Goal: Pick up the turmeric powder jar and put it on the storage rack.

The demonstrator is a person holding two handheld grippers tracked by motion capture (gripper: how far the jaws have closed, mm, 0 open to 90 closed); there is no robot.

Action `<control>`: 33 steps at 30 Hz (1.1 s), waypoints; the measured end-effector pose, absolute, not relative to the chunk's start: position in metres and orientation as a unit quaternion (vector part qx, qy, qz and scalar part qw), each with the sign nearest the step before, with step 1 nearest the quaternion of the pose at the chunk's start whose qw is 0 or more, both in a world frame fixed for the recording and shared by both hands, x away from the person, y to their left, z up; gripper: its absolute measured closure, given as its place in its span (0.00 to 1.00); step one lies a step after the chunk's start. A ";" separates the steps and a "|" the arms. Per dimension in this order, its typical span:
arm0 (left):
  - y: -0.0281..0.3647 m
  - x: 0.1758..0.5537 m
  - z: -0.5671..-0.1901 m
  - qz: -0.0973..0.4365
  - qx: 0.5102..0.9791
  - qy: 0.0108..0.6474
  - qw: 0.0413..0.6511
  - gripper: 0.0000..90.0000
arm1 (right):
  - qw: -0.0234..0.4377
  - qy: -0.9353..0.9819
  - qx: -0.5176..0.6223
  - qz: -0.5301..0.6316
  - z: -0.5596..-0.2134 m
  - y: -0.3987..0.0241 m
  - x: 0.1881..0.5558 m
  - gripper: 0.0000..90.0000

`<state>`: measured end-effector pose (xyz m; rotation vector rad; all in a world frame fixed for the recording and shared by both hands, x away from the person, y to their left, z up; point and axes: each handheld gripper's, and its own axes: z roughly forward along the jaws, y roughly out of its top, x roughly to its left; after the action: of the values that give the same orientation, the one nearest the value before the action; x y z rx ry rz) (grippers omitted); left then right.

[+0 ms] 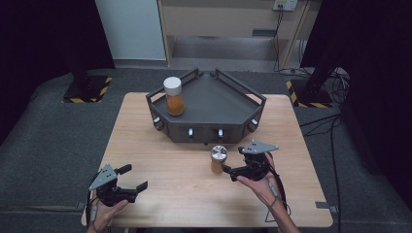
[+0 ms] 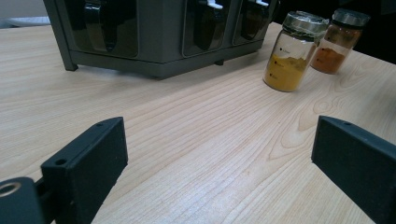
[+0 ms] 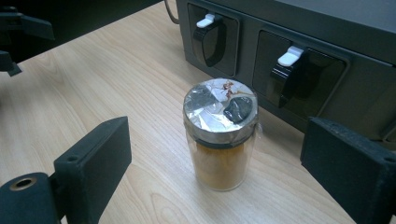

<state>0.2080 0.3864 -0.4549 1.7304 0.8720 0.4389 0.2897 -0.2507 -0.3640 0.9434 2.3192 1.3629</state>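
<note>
The small glass jar of orange powder with a foil-covered top (image 3: 220,140) stands upright on the pale wooden table (image 1: 160,160), just before the dark grey rack (image 1: 209,104). The right gripper (image 1: 228,171) frames it with wide-open jaws (nothing gripped), apparently lining up a grasp. The left gripper (image 1: 132,180) rests apart, open and empty.

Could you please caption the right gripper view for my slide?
Open right tongs approach a foil-capped spice jar before the grey rack.
</note>
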 end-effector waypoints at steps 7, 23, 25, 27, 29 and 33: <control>0.386 0.208 -0.455 0.185 0.731 0.366 0.545 0.03 | 0.139 0.807 0.328 0.471 -0.367 -0.242 0.299 0.10; 0.385 0.208 -0.454 0.185 0.733 0.365 0.544 0.03 | 0.142 0.811 0.331 0.461 -0.378 -0.221 0.318 0.13; 0.385 0.209 -0.455 0.185 0.732 0.365 0.544 0.04 | 0.143 0.812 0.330 0.459 -0.380 -0.218 0.320 0.14; 0.385 0.208 -0.454 0.185 0.733 0.365 0.543 0.04 | 0.144 0.814 0.331 0.455 -0.382 -0.215 0.322 0.14; 0.385 0.208 -0.454 0.186 0.733 0.364 0.543 0.04 | 0.143 0.815 0.333 0.453 -0.385 -0.213 0.325 0.16; 0.385 0.209 -0.454 0.186 0.734 0.363 0.543 0.04 | 0.145 0.817 0.333 0.448 -0.390 -0.209 0.327 0.19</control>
<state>0.2086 0.3848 -0.4544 1.7433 0.8628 0.4411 0.3274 -0.2091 -0.3901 0.9588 2.3529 1.2911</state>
